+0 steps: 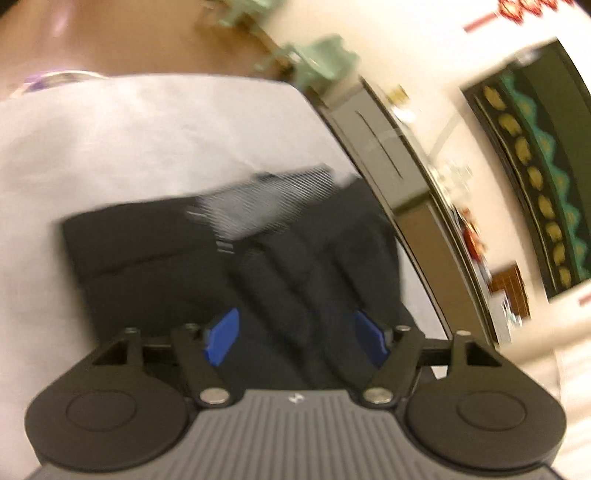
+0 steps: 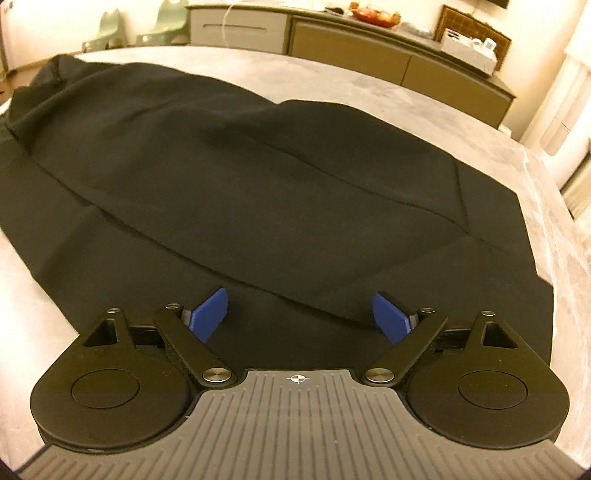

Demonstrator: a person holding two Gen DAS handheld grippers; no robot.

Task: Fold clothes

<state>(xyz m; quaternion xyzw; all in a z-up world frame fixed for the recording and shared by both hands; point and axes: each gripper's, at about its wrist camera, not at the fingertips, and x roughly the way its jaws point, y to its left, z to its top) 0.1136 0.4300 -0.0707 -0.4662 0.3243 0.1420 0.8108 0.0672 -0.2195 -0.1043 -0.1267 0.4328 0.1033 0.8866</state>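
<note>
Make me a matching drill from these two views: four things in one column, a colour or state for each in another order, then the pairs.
Things:
1. garment
2. claw pads
3. chairs
4. right claw

Colour or state:
A. pale green
B. open, holding nothing
C. black, spread on the grey surface
D. blue

Pairs: 1-C, 2-D, 3-A, 4-B
</note>
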